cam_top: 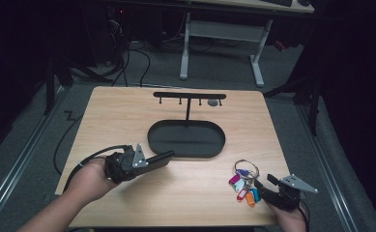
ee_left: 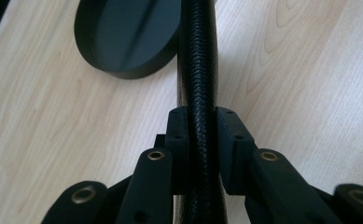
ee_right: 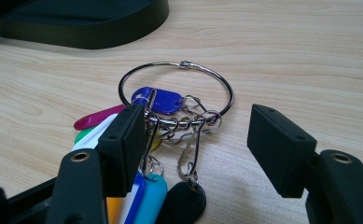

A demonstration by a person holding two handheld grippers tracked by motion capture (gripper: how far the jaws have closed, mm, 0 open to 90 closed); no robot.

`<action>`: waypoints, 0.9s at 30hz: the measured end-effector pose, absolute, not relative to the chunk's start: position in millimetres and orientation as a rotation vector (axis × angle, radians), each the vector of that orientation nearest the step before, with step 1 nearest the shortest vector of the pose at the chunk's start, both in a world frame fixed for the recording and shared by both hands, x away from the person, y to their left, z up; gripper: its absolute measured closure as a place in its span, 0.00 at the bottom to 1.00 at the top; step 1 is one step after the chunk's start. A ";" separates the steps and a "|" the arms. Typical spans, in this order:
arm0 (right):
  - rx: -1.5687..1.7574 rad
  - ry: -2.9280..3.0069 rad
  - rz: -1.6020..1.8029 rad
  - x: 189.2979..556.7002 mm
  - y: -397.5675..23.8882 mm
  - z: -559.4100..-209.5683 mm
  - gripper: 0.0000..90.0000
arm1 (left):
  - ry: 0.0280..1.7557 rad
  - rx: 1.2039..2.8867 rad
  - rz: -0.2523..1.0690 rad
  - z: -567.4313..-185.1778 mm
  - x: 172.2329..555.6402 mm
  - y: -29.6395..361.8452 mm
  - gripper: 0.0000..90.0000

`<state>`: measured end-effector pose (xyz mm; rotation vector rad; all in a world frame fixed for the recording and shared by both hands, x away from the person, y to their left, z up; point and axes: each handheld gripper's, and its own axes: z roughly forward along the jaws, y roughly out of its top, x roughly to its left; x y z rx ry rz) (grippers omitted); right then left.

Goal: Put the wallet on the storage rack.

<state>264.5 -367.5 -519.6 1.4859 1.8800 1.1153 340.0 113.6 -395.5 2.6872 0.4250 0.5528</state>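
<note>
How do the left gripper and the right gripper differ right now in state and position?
The left gripper is shut on a black textured strap; the right gripper is open, gripping nothing. The left gripper reaches toward the black oval tray of the stand; the right gripper sits at the table's near right corner, its jaws on either side of the key ring with coloured tags. Both are hand-held.

Dim room, grey carpeted floor (cam_top: 26, 140), light wooden rectangular table (cam_top: 127, 106) lit at centre, white metal-legged desk (cam_top: 258, 63) behind, black cables (cam_top: 127, 58) trailing across the floor, dark surroundings
</note>
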 end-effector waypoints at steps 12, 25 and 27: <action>1.503 1.856 1.114 258.1 -373.6 -519.0 0.41 | 0.387 2.639 0.628 -368.8 348.6 103.7 0.86; 1.511 1.848 1.112 255.9 -375.6 -518.8 0.41 | 0.319 2.620 0.693 -371.8 375.5 81.3 0.86; 1.507 1.850 1.111 256.0 -376.1 -519.1 0.41 | 0.305 2.610 0.699 -374.2 381.6 74.4 0.86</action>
